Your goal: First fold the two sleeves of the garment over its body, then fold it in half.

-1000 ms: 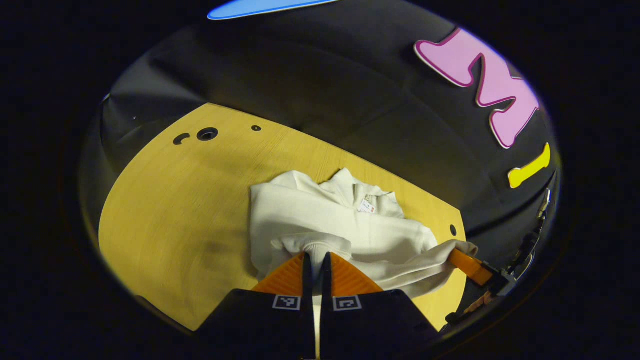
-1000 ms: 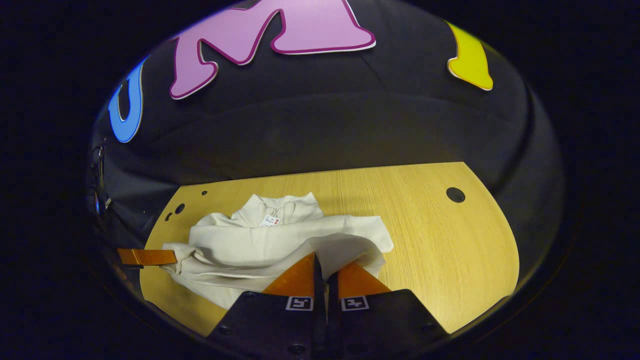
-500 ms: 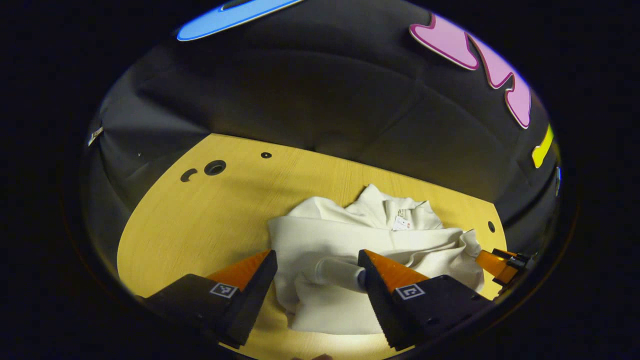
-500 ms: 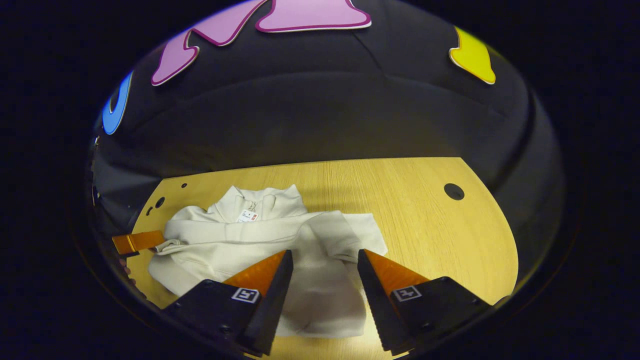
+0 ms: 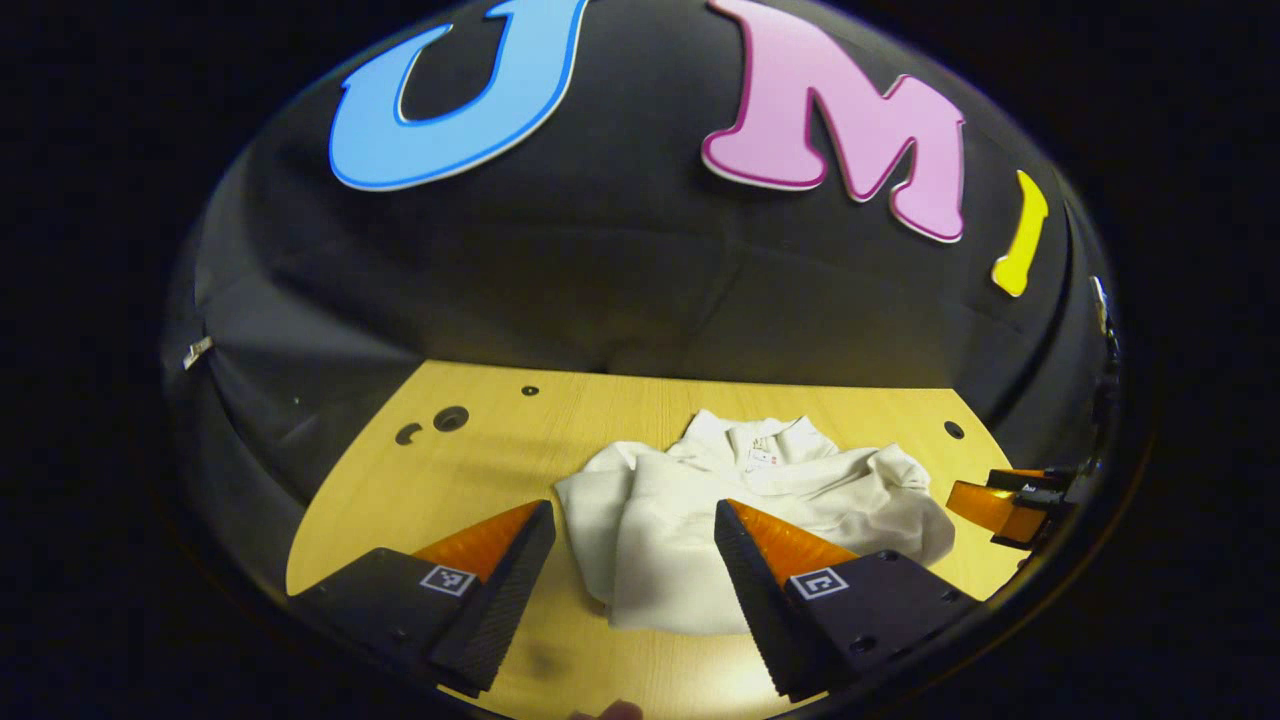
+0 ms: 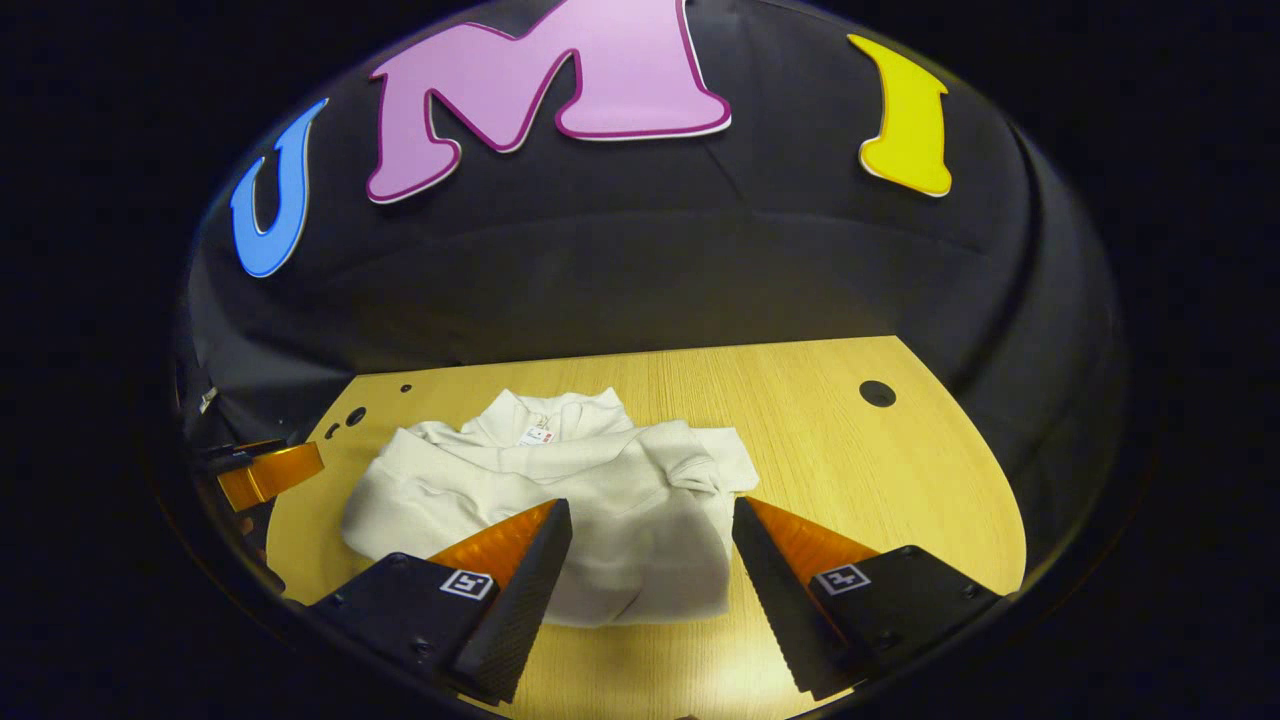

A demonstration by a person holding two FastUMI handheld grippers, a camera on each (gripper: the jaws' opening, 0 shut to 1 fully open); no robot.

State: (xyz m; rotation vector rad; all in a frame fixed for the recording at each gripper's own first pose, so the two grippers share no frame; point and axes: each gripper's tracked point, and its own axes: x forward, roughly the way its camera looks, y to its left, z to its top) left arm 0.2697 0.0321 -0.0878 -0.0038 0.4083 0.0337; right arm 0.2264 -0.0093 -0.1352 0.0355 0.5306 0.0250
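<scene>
left claw (image 5: 634, 520): spread wide, empty | right claw (image 6: 652, 515): spread wide, empty | sweater (image 6: 560, 480): bunched on desk (image 6: 860, 470), just ahead of both claws

My left gripper (image 5: 634, 515) spread wide with nothing between its fingers, above the table (image 5: 480, 470), cream garment (image 5: 700, 510) bunched in a folded heap ahead, collar and tag on its far side, right gripper (image 5: 1005, 502) just beside its right edge
</scene>
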